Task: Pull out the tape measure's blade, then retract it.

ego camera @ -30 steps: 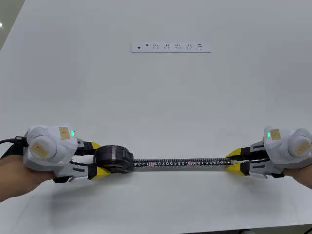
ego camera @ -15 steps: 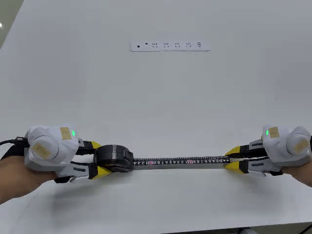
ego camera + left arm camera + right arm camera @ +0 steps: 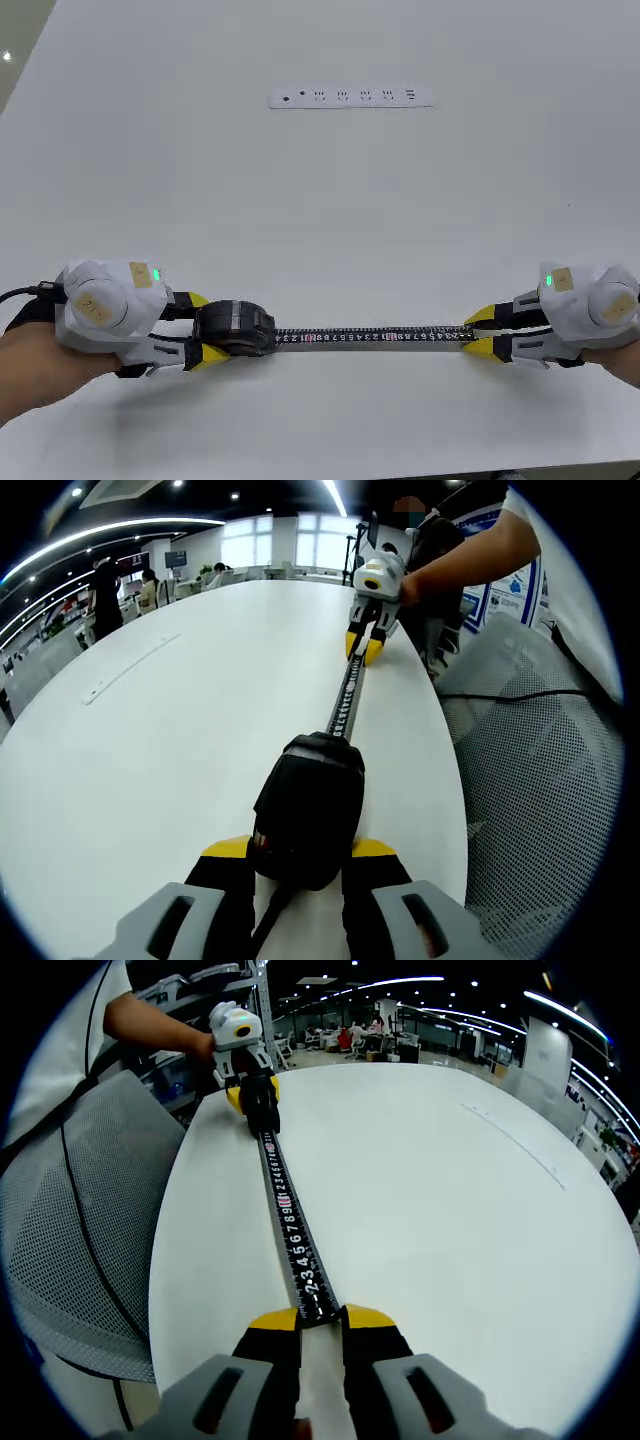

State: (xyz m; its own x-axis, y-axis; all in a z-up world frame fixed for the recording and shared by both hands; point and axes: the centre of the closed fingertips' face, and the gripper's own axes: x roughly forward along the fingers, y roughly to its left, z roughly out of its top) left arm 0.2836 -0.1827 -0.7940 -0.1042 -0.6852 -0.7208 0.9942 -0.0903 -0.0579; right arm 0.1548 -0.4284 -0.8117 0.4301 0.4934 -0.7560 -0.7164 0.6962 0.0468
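Now, the tape measure [image 3: 233, 328] sits at the near left of the worktop [image 3: 320, 200], and its blade [image 3: 370, 336] runs out flat to the right, numbers up, along the near edge. Your left tool [image 3: 203, 326] is closed around the black case, one yellow tip on each side. Your right tool [image 3: 481, 331] is pinched narrow on the blade's free end. The two tools are well apart, with the blade straight between them.

The pull looks about done, so the step in hand is likely the return. Feed the blade back rather than letting it go; a freed end would probably whip towards the case and could twist. Bring the right tool leftwards in a straight line towards the mouth of the case, staying low over the worktop. Hold the end level so the blade does not roll or kink.

Grip the case firmly with the left tool and point its mouth along the blade, since a skewed case would likely make the blade bind. I cannot tell from here whether a lock is set. If the blade resists, do not force it.

The blade lies close to the near edge, so avoid drifting nearer. The power strip [image 3: 351, 97] at the far side is well clear.
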